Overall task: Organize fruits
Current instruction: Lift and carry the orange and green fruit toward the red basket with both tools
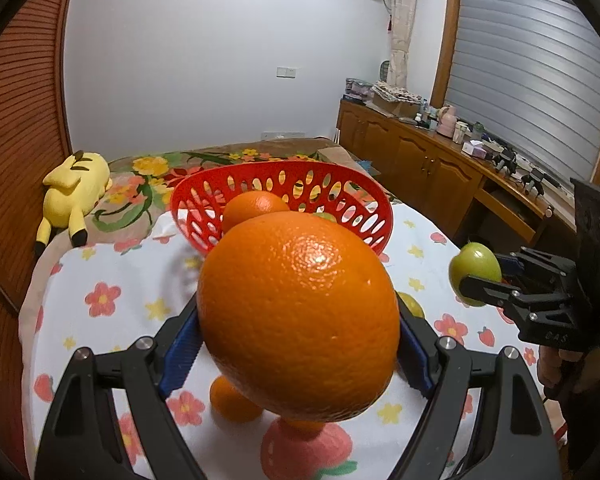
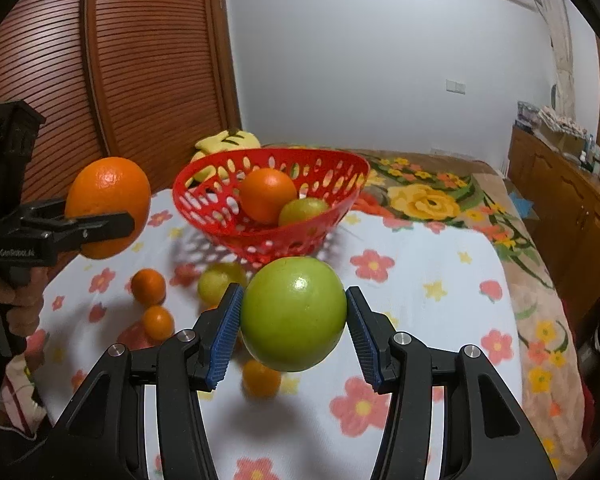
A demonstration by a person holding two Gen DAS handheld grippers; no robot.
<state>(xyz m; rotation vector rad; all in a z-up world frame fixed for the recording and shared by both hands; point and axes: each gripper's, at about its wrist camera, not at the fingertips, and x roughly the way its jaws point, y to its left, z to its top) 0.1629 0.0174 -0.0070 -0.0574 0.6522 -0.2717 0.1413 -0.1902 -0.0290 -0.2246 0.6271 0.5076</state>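
Here, both grippers carry fruit above the bed.
Left gripper (image 1: 300, 320) fingers clamp a large orange (image 1: 298, 320); right gripper (image 2: 294, 330) fingers clamp a green apple (image 2: 294, 330), near the red basket (image 2: 300, 240).

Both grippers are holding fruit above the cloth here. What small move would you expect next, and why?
Probably the right gripper carries its green apple forward over the red basket and releases it. The basket sits straight ahead and already holds an orange and a green fruit. The left gripper, clamped on a big orange, would likely follow.
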